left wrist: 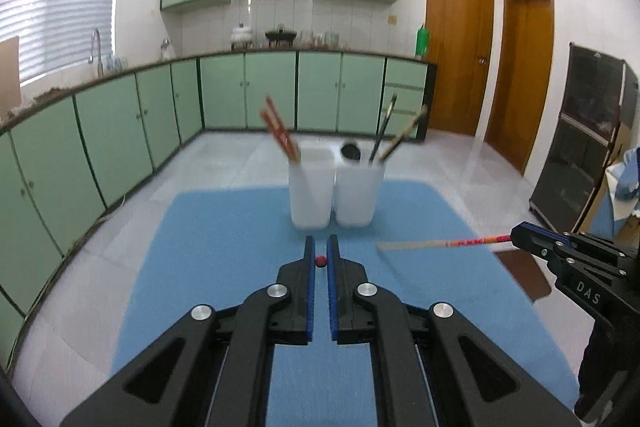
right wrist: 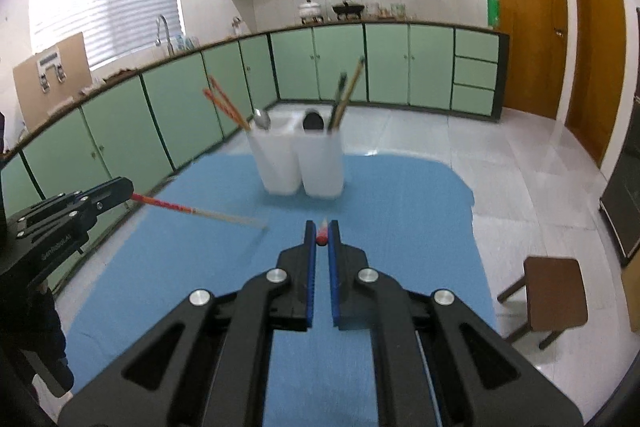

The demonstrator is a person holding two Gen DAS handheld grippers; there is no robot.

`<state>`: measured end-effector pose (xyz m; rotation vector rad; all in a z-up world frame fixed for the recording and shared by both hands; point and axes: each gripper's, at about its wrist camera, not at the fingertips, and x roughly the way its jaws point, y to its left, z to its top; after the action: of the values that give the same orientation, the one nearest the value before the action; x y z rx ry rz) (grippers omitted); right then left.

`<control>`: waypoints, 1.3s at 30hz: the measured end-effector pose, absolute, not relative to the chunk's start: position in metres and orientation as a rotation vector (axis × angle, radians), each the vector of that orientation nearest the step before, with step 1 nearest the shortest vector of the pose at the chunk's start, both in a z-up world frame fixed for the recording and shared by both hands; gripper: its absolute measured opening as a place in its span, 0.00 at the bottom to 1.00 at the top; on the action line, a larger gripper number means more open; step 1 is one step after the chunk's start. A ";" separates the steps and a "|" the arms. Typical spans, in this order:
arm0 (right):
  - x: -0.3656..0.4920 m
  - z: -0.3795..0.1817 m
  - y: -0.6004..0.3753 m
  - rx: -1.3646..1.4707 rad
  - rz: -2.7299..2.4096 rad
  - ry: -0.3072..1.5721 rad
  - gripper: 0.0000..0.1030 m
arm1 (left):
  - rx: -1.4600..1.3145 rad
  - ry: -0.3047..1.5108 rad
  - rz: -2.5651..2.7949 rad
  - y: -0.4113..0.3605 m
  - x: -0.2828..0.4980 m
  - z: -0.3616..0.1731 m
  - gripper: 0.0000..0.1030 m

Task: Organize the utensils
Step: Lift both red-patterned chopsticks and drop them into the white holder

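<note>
Two white holders stand side by side on the blue mat [left wrist: 224, 227]. The left holder [left wrist: 311, 194] holds red chopsticks [left wrist: 280, 131]; the right holder [left wrist: 358, 195] holds dark chopsticks [left wrist: 390, 133] and a black ladle. My left gripper [left wrist: 321, 259] is shut on a red-ended chopstick [left wrist: 321, 260], seen end-on; in the right wrist view it [right wrist: 124, 193] holds that chopstick [right wrist: 196, 211] pointing right above the mat. My right gripper [right wrist: 322, 239] is shut on another red chopstick [right wrist: 322, 237]; in the left wrist view it [left wrist: 520, 233] holds that chopstick [left wrist: 444, 243] pointing left.
The mat covers a table above a tiled floor. A brown stool [right wrist: 554, 293] stands right of the table. Green kitchen cabinets [left wrist: 120, 131] run along the left and back walls. A dark glass cabinet [left wrist: 584, 139] stands at the right.
</note>
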<state>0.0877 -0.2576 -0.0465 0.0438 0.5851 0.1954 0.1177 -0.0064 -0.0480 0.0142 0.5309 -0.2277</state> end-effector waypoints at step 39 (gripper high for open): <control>0.324 0.111 -0.258 0.067 0.261 0.364 0.05 | 0.025 0.192 -0.243 -0.039 0.323 0.080 0.05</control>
<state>0.3236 -0.2583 0.1114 0.0673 0.3636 0.2615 0.3229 -0.0392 0.0804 0.0253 0.1915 -0.2429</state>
